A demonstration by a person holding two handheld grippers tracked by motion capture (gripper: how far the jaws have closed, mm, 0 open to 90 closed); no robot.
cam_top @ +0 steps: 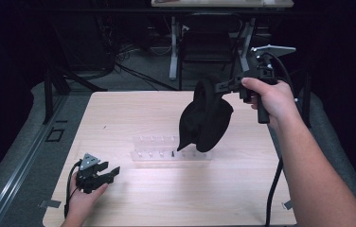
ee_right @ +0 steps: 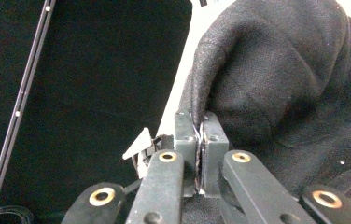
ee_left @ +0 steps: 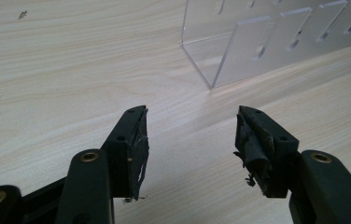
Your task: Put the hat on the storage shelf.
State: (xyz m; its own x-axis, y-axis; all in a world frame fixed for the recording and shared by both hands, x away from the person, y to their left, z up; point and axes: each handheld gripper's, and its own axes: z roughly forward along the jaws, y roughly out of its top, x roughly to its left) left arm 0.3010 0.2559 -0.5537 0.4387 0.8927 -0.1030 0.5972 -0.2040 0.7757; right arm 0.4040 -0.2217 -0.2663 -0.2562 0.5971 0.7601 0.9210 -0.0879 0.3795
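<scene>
A black fabric hat [cam_top: 204,118] hangs in the air over the right end of a clear acrylic rack [cam_top: 157,151]. My right gripper [cam_top: 219,87] is shut on the hat's edge and holds it from the upper right. In the right gripper view the jaws [ee_right: 200,126] pinch a fold of the black hat [ee_right: 281,70]. My left gripper [cam_top: 112,171] rests low at the table's front left, open with nothing between its fingers. In the left gripper view the open jaws [ee_left: 192,135] point at the near corner of the rack [ee_left: 267,42], a short way off.
The light wooden table [cam_top: 166,203] has dark floor on both sides. A chair [cam_top: 209,42] and table legs stand behind the far edge. The right gripper's cable [cam_top: 273,189] trails down past the table's right front edge.
</scene>
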